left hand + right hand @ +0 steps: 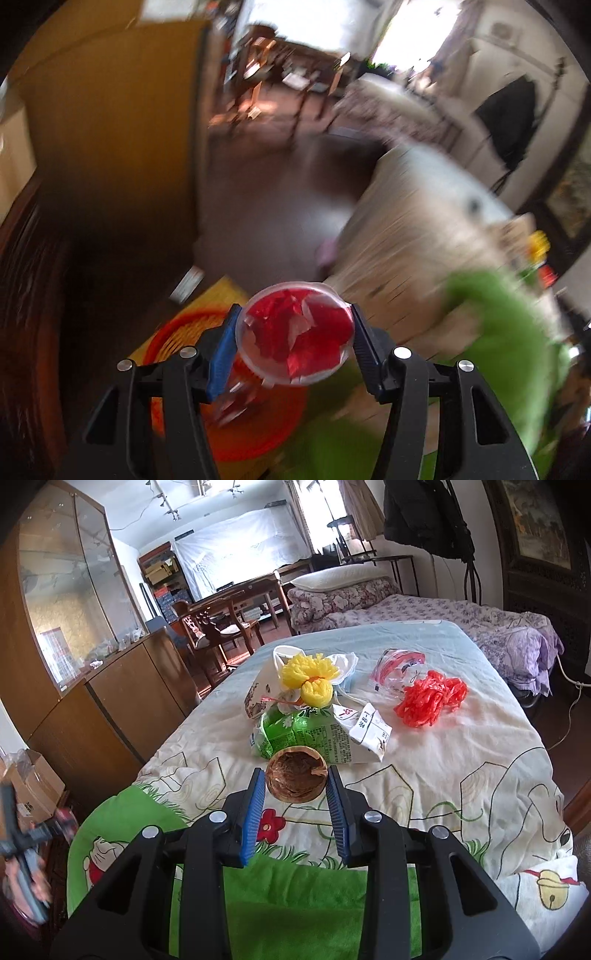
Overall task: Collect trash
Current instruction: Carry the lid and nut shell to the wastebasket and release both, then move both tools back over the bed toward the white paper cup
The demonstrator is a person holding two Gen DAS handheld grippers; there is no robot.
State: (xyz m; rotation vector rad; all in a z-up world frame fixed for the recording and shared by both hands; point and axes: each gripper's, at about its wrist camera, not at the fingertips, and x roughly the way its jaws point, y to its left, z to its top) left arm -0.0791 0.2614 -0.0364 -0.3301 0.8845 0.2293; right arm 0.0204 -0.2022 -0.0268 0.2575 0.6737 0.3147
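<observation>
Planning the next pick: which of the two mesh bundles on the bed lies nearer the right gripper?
The yellow mesh, stacked on the pile just beyond the right gripper; the orange mesh lies apart, farther right.

Free room and obstacles, referred to the bed (461, 760). The middle of the bed is crowded by a heap of wrappers (317, 716) and an orange net (430, 698); bare cover is seen in front of and right of these. A wooden cabinet (110, 701) bounds the narrow floor strip left of the bed, where an orange basket (177, 343) is seen.
</observation>
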